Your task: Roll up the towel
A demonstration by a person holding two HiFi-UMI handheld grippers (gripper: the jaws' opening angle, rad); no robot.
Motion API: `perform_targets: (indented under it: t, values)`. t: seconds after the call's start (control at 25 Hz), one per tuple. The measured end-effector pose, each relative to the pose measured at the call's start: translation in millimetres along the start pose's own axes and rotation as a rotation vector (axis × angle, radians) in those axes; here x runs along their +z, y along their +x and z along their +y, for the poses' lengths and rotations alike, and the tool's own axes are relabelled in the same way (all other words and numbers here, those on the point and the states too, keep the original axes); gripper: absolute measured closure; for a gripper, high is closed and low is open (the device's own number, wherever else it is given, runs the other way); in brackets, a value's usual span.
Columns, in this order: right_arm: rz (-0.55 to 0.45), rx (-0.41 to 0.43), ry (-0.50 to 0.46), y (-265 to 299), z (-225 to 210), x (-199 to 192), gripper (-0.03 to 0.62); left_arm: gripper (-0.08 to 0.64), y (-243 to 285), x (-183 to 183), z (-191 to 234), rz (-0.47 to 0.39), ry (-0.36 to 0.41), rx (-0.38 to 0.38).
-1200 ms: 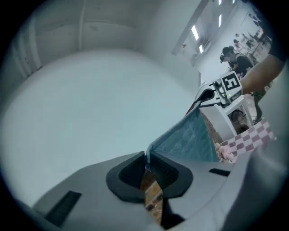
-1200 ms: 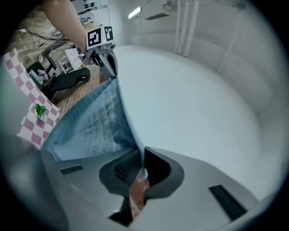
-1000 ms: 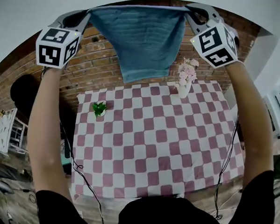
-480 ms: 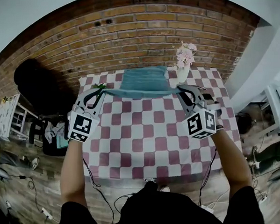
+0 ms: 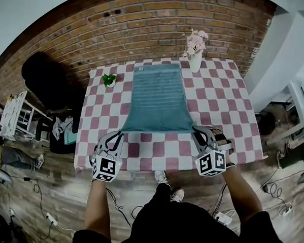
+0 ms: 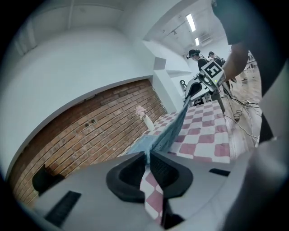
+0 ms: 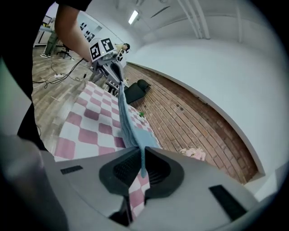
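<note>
A blue-green towel (image 5: 157, 98) lies lengthwise on the pink-and-white checked table (image 5: 229, 110), its far end by the table's back edge. Its near edge is stretched taut between my two grippers. My left gripper (image 5: 121, 134) is shut on the near left corner, just above the table's front part. My right gripper (image 5: 195, 130) is shut on the near right corner. In the left gripper view the towel (image 6: 169, 133) runs from the jaws across to the right gripper (image 6: 195, 89). The right gripper view shows the towel (image 7: 128, 124) pinched between the pads and leading to the left gripper (image 7: 113, 71).
A white vase of pink flowers (image 5: 195, 48) stands at the table's back edge, right of the towel. A small green plant (image 5: 109, 79) sits at the back left. A brick wall lies behind; a black bag (image 5: 42, 77), clutter and cables lie on the wooden floor.
Both grippers came down from overhead towards the table's front edge, still holding the towel's corners. The towel, which hung in the air, now lies spread along the table.
</note>
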State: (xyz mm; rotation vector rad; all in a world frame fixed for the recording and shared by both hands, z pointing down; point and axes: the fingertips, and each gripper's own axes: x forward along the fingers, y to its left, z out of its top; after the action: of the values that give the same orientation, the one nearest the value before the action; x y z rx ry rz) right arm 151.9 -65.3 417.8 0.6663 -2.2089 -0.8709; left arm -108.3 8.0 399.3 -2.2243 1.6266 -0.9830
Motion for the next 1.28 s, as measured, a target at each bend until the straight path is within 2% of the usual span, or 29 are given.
perform_targets:
  t: [0.16,0.32,0.52,0.68,0.92,1.16,1.28]
  values:
    - [-0.013,0.056,0.071,-38,39,3,0.575,0.525,-31,-19,-41,0.044,-0.033,0.019]
    - [-0.025,0.054,0.101,-74,68,5,0.574,0.525,-69,-29,-74,0.057,-0.08,0.035]
    - [-0.021,0.055,0.154,-138,80,21,0.574,0.525,-133,-1,-106,0.021,-0.051,0.046]
    - [-0.047,0.03,0.165,-171,67,42,0.574,0.525,-166,21,-107,0.011,-0.022,0.072]
    - [-0.086,0.017,0.154,-134,41,41,0.574,0.523,-128,15,-75,-0.005,-0.098,0.083]
    - [-0.105,-0.021,0.151,-78,2,30,0.574,0.523,-68,18,-33,-0.017,-0.052,0.077]
    - [-0.105,-0.026,0.156,-47,-16,23,0.572,0.52,-37,12,-18,0.015,-0.05,0.057]
